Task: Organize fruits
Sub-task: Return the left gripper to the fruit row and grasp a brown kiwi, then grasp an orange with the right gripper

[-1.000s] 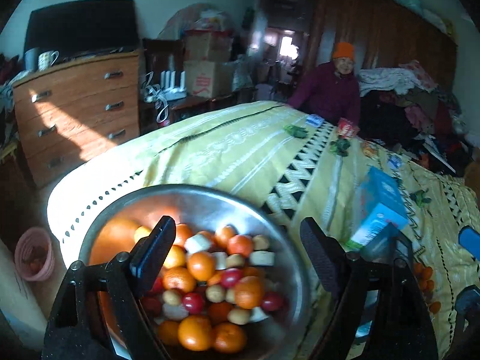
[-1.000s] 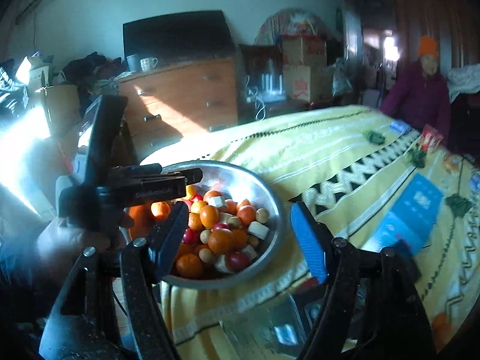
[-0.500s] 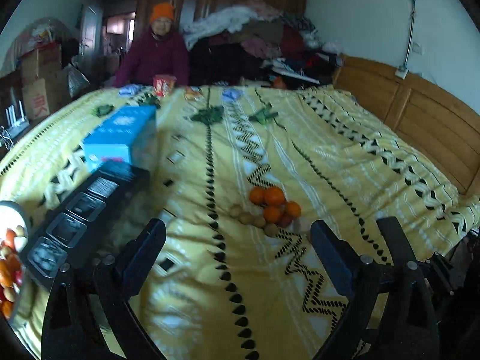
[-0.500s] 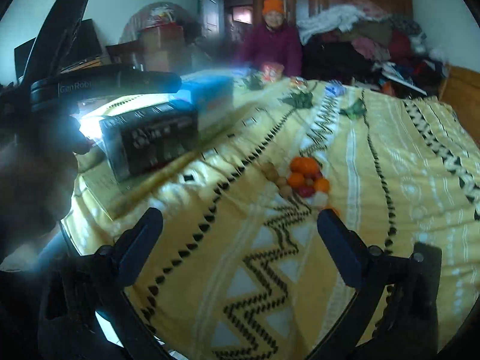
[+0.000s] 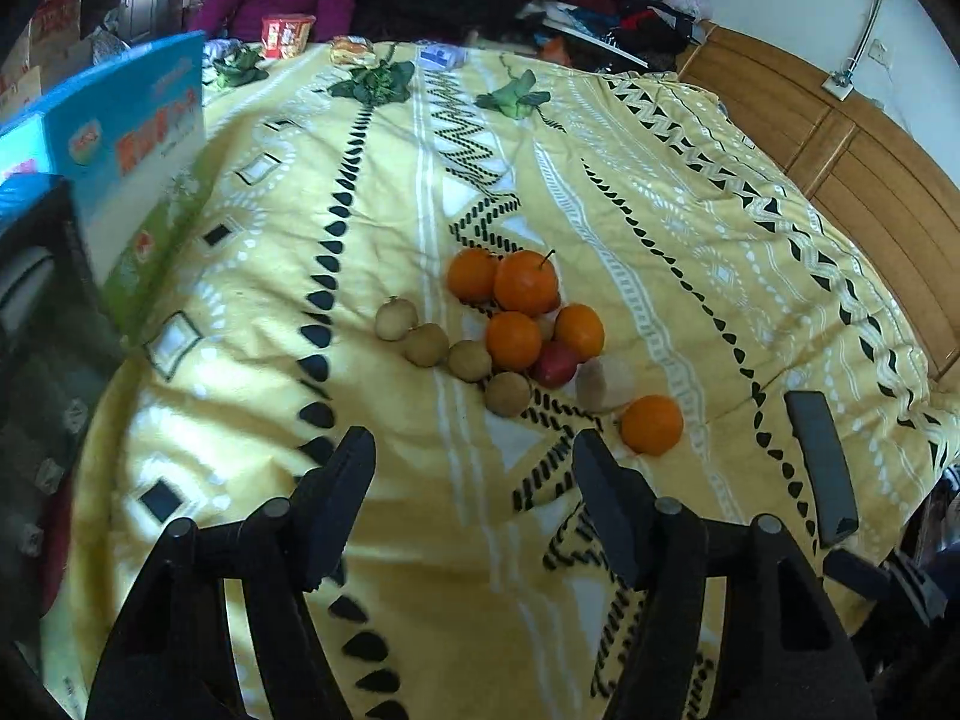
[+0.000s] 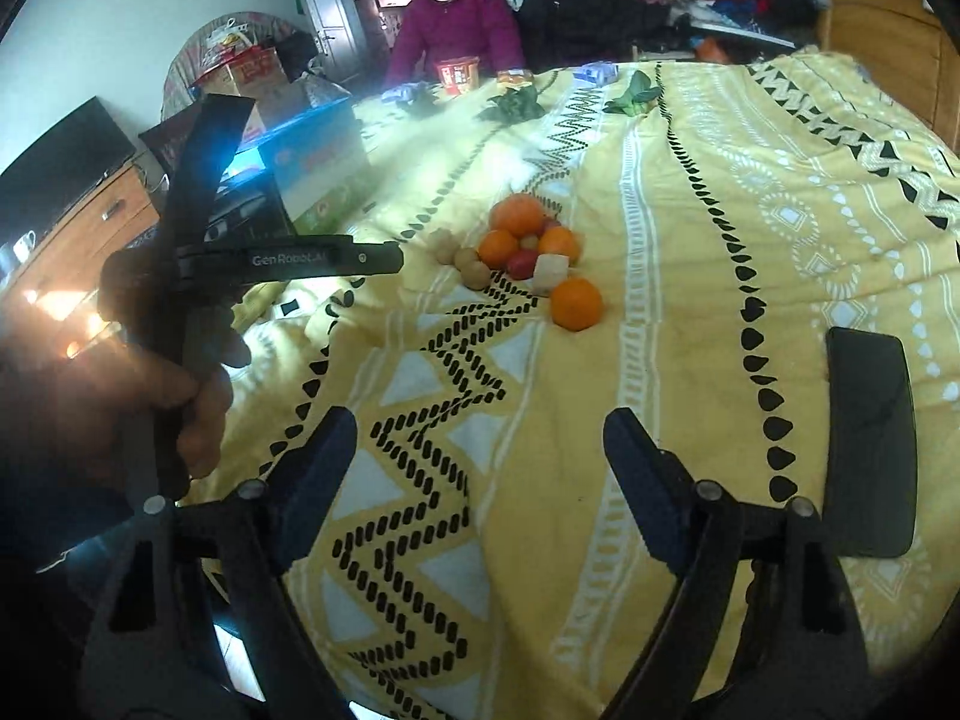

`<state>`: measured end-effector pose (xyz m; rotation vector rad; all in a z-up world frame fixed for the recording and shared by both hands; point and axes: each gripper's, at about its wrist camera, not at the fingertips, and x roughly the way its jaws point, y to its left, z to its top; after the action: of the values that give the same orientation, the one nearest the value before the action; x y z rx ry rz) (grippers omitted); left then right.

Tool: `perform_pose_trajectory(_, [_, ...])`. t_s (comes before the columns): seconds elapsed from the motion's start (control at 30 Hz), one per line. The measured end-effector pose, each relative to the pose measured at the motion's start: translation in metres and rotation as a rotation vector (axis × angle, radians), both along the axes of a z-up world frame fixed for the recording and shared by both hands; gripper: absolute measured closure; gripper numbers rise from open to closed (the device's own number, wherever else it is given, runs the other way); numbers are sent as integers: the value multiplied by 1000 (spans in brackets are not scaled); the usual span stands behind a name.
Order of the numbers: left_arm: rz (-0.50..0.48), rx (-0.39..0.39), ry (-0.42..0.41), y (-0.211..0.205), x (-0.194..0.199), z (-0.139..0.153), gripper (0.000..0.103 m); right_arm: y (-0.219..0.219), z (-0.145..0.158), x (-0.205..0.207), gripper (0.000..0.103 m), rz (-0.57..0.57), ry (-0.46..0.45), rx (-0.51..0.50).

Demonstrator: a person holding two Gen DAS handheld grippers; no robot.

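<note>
Left of fruit pile [image 5: 516, 324]: blue box [image 5: 132, 138], black phone [image 6: 870, 444] to right.

left hand-held gripper [image 5: 471, 480]: jaws closing, empty | right hand-held gripper [image 6: 480, 456]: jaws closing, empty

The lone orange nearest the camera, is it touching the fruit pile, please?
No, the lone orange sits apart from the fruit pile, with bedspread showing between.
</note>
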<state>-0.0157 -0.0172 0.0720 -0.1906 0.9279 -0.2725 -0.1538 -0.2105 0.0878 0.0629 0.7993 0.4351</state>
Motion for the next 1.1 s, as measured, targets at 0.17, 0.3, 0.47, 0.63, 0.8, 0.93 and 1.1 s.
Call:
perform_pose_trajectory(0.17, [-12, 8, 24, -12, 30, -19, 35, -11, -12, 4, 18, -13, 31, 0])
perform_pose_trajectory(0.3, [-27, 0, 88, -19, 43, -36, 56, -23, -18, 7, 18, -28, 56, 12])
perform_pose_trajectory(0.47, [-48, 16, 94, -31, 44, -46, 57, -34, -22, 18, 18, -42, 62, 23])
perform_pose_trajectory(0.63, [-52, 33, 59, -43, 53, -48, 57, -36, -20, 25, 18, -42, 51, 32])
perform_pose_trajectory(0.8, [-53, 47, 51, -43, 53, -50, 78, -37, -23, 31, 19, -47, 68, 37])
perform_pose_trajectory(0.93, [-43, 24, 10, -36, 43, -39, 78, -36, -22, 45, 32, -53, 82, 61])
perform_pose_trajectory(1.1, [-58, 11, -29, -26, 18, -26, 78, -28, -22, 78, 34, -74, 56, 65])
